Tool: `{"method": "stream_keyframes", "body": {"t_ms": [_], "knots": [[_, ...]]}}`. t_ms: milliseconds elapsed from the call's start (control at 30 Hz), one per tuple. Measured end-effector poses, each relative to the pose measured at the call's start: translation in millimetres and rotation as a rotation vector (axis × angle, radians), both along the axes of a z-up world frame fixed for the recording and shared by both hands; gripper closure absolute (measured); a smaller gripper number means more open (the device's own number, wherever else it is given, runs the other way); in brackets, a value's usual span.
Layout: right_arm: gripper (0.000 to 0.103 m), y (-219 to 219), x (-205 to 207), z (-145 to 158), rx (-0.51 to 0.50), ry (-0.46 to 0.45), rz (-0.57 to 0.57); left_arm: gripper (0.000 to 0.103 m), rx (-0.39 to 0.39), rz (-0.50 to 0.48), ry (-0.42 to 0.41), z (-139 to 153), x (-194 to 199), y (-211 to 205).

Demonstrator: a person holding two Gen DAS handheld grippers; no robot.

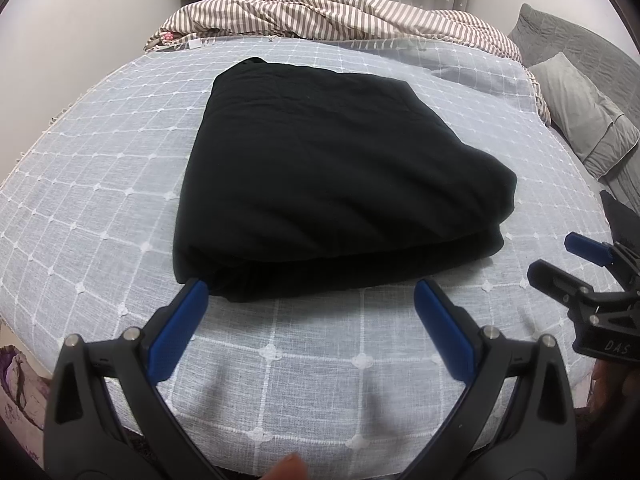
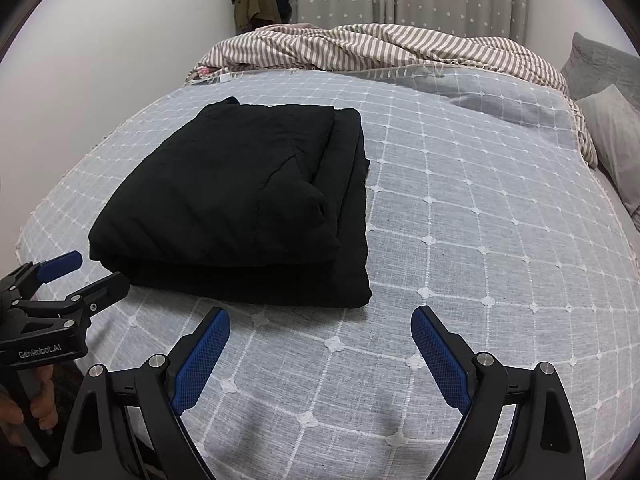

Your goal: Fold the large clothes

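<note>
A black garment [image 1: 332,176], already folded into a thick rectangle, lies on a grid-patterned bedspread [image 1: 100,200]. From the left gripper [image 1: 312,304], jaws wide apart and empty, its near edge sits at twelve o'clock, just beside the fingertips. From the right gripper [image 2: 320,328], also spread empty, it lies toward eleven o'clock. Its long axis runs away from both. Open bedspread extends toward three o'clock.

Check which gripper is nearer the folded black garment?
Left. The left gripper, open, has one fingertip at the folded black garment's near edge; the right gripper, open, hangs short of its near-right corner.
</note>
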State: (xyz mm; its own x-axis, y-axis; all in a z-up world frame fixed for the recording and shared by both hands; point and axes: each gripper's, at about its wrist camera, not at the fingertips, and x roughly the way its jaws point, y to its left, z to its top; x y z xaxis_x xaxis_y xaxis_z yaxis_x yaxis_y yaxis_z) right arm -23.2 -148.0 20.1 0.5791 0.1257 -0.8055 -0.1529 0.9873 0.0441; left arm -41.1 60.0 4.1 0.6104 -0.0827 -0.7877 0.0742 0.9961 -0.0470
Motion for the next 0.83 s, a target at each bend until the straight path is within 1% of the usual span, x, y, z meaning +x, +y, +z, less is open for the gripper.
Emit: {"method": "stream_keyframes", "body": {"t_ms": [533, 833], "knots": [[0.01, 7.0, 5.3, -1.8, -0.003, 0.005, 0.015, 0.001, -0.007, 0.004, -0.001, 1.8, -1.4, 0.4], [0.01, 15.0, 8.9, -1.9, -0.005, 0.009, 0.027, 0.001, -0.034, 0.002, -0.004, 5.4, -1.4, 6.6]]}}
